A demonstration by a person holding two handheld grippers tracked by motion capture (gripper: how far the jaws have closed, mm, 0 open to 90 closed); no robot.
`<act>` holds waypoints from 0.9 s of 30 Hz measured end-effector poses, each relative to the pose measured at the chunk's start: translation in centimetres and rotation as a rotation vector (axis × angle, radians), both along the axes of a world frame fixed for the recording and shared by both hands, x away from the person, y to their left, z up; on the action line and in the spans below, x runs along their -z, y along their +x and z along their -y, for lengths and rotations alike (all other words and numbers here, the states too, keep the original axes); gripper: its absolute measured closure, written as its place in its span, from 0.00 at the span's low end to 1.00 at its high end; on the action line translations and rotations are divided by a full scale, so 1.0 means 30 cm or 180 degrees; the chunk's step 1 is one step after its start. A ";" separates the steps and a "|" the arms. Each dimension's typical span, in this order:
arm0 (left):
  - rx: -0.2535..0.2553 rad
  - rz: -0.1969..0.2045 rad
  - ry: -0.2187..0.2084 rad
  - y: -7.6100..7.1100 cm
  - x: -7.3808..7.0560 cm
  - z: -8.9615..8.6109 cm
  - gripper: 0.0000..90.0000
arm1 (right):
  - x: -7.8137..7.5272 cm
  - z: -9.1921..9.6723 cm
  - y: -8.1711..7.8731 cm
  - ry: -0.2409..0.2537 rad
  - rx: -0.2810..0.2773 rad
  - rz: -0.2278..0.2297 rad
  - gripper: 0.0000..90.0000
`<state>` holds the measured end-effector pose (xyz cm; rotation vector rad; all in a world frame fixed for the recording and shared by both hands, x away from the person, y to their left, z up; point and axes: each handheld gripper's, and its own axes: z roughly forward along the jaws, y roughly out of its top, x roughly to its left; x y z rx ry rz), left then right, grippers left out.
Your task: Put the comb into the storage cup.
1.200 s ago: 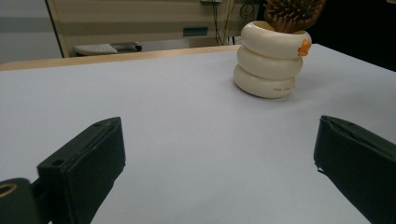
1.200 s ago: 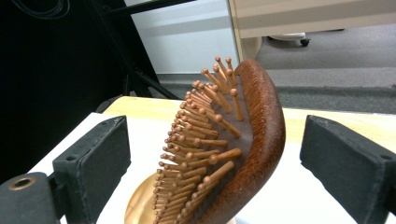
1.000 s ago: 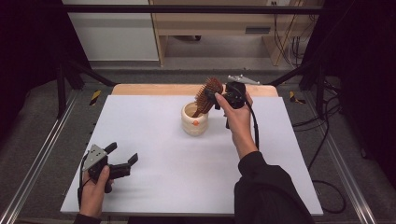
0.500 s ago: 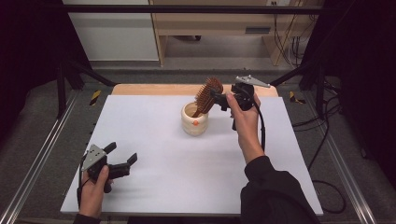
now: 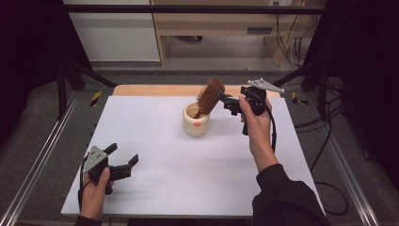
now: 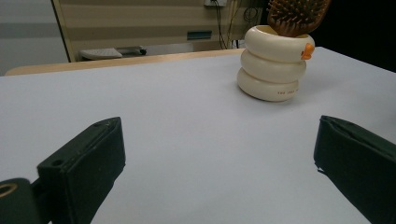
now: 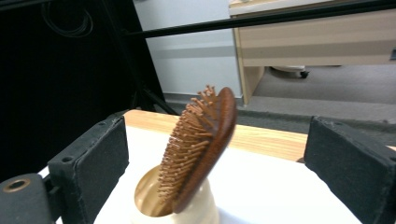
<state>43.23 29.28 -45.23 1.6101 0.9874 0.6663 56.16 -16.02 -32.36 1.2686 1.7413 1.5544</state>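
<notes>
Both grippers, left gripper point(image 5: 123, 160) and right gripper point(image 5: 227, 102), are black with grey three-cornered top plates, trailing black cables; right arm wears a dark sleeve point(image 5: 287, 200).

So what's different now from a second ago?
The right gripper let go of the hairbrush and backed off to the right; its jaws now stand open, clear of the brush. The brush stands on its own, handle down in the cream cup, leaning toward that gripper. The cup and the left gripper, open near the front left of the table, stayed put.
</notes>
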 end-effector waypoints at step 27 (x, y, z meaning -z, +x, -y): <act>-0.0116 0.0040 -0.0085 -0.005 -0.001 -0.034 0.02 | 0.004 0.158 -0.114 -0.0077 0.0320 0.0403 0.04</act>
